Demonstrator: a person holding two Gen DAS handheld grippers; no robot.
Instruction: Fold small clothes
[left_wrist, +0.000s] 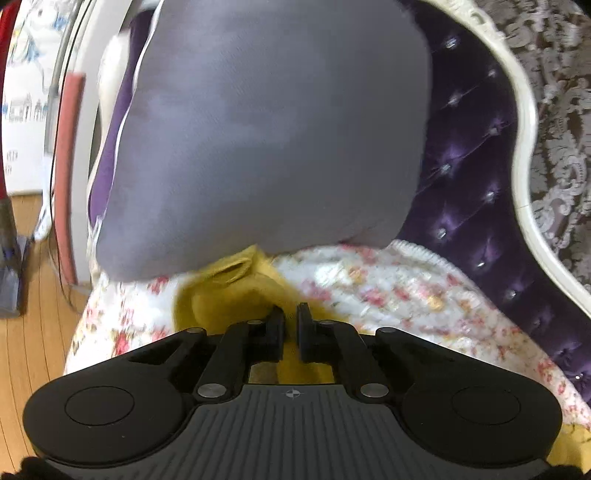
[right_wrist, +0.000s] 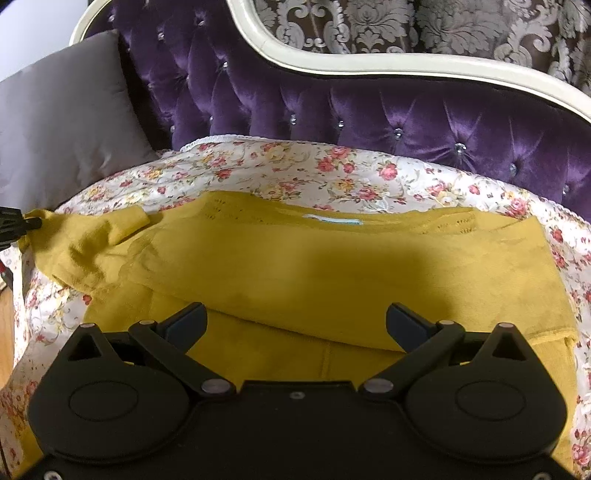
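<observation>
Right wrist view showed the mustard garment (right_wrist: 332, 266) spread on the floral cover (right_wrist: 295, 170) in front of the purple sofa back (right_wrist: 369, 107), a grey cushion (right_wrist: 62, 122) left of it; the right claw (right_wrist: 295, 325) hung over its near edge, fingers wide apart and empty; the left claw (left_wrist: 290, 328) was clamped on the sleeve (right_wrist: 92, 236), drawn out toward the cushion; the step looked like a sleeve fold; next, I judged, the sleeve needed carrying across the body while the right claw pinned the hem
</observation>
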